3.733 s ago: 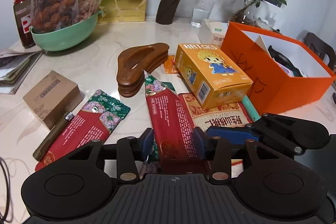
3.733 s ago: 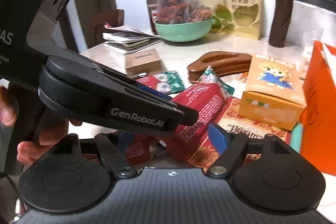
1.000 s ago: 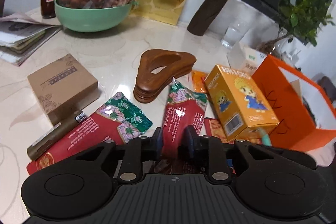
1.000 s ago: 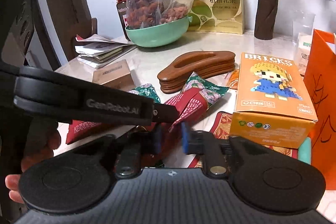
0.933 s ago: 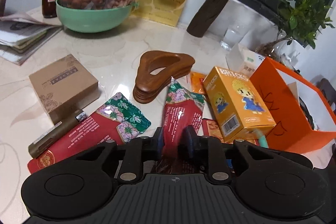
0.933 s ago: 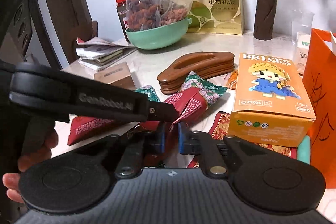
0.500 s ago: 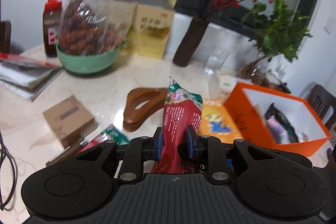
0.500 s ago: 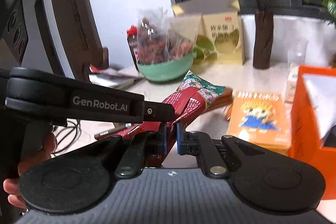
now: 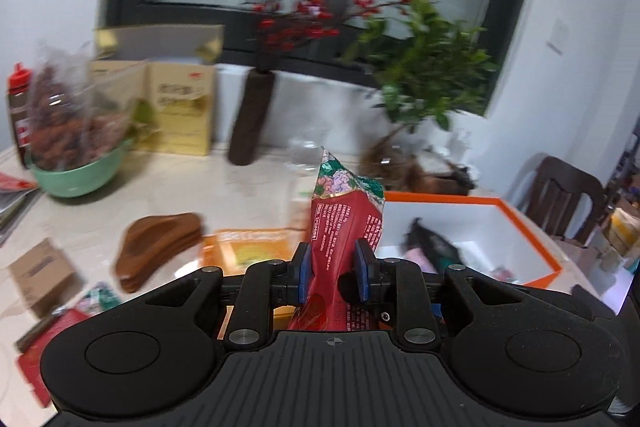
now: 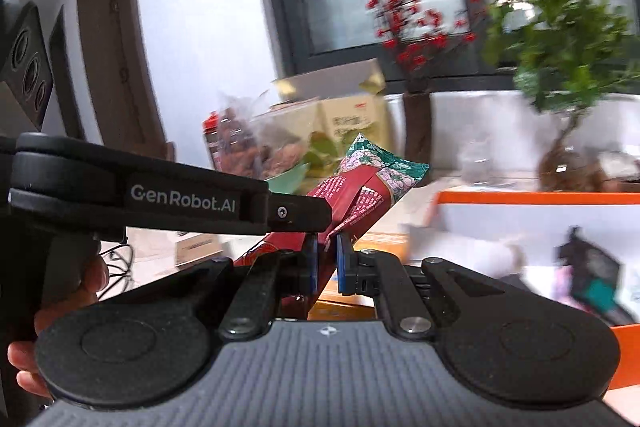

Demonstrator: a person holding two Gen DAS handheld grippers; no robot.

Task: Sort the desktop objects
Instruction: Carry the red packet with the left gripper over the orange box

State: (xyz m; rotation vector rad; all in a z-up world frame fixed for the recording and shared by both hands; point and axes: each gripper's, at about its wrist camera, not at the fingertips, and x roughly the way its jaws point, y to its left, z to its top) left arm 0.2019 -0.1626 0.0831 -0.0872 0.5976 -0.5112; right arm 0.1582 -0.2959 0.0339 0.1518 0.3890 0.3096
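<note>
My left gripper (image 9: 331, 273) is shut on a red snack packet (image 9: 344, 223) with a green floral top and holds it upright, high above the table. My right gripper (image 10: 327, 259) is shut on an edge of the same red packet (image 10: 368, 187), with the left gripper's arm (image 10: 160, 199) crossing in front. The orange box (image 9: 520, 205) with a white inside lies just ahead to the right; it also shows in the right wrist view (image 10: 520, 199) and holds a few dark and pink items.
On the table lie a yellow bricks box (image 9: 248, 247), stacked wooden pieces (image 9: 160, 247), a brown carton (image 9: 40, 267), another red packet (image 9: 36, 367) and a green bowl of nuts (image 9: 80, 171). A dark vase (image 9: 252, 119), a plant (image 9: 420, 75) and a chair (image 9: 568, 199) stand behind.
Both grippers closed on the red packet, lifted it off the table and carried it up and right toward the orange box. The views now blur with the motion.
</note>
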